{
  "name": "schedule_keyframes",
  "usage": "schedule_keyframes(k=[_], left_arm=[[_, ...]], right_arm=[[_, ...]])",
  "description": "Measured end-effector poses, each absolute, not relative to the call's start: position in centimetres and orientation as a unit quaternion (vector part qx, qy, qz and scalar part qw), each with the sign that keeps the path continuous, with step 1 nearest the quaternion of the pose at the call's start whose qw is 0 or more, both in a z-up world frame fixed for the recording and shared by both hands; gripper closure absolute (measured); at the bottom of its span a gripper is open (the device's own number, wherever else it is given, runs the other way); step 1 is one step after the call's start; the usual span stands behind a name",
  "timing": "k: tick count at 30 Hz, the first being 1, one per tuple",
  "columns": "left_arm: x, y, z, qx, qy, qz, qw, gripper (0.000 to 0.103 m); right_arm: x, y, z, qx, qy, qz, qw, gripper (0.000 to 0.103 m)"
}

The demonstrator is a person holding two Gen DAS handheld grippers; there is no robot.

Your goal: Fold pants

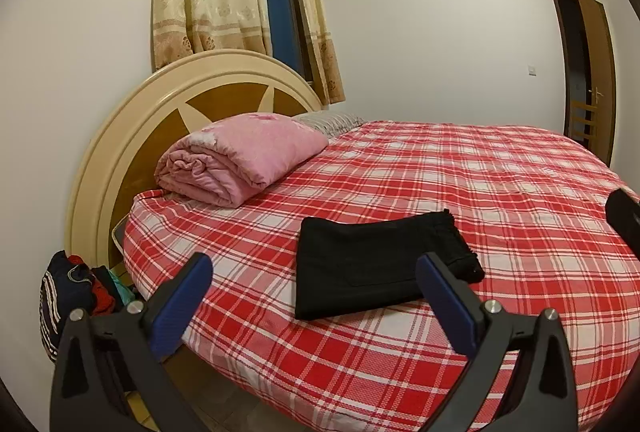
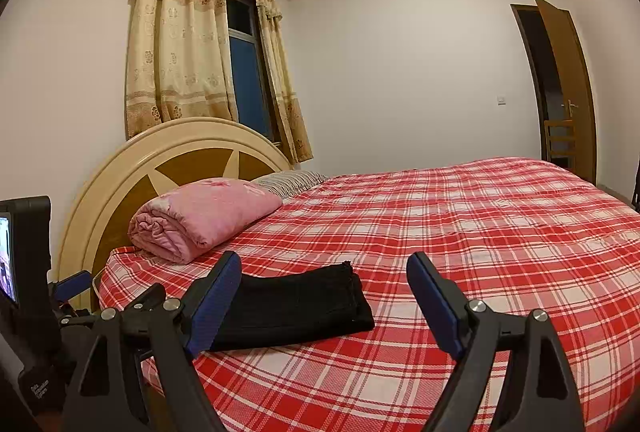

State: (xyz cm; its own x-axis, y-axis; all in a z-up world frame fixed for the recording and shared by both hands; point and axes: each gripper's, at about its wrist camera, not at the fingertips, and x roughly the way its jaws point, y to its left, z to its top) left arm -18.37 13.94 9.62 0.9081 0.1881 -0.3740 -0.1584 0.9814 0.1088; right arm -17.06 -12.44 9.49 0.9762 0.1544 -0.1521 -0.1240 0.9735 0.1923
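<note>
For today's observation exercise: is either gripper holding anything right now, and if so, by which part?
Nothing is held. The left gripper and right gripper both have open jaws, empty, above the bed's edge. The folded black pants lie free on the plaid bedsheet.

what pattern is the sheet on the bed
The bed sheet is a red and white plaid check, clearest in the left wrist view.
</note>
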Motion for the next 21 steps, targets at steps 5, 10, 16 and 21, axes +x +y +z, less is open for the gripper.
schedule_keyframes(k=[5, 10, 16, 21], left_arm=[[-18.33, 14.02, 9.55, 0.038, 0.197, 0.088, 0.976, 0.000], [-18.35, 13.76, 9.42, 0.041, 0.198, 0.088, 0.975, 0.000], [-18.23, 13.73, 9.38, 0.040, 0.203, 0.087, 0.975, 0.000], [-18.17, 13.72, 9.40, 0.043, 0.202, 0.089, 0.974, 0.000]], right_arm=[[-17.07, -12.39, 9.45, 0.091, 0.083, 0.070, 0.990, 0.017], [-17.05, -12.28, 9.39, 0.092, 0.085, 0.070, 0.990, 0.017], [-17.05, -12.29, 9.42, 0.092, 0.084, 0.070, 0.990, 0.017], [-17.03, -12.28, 9.40, 0.092, 0.084, 0.068, 0.990, 0.017]])
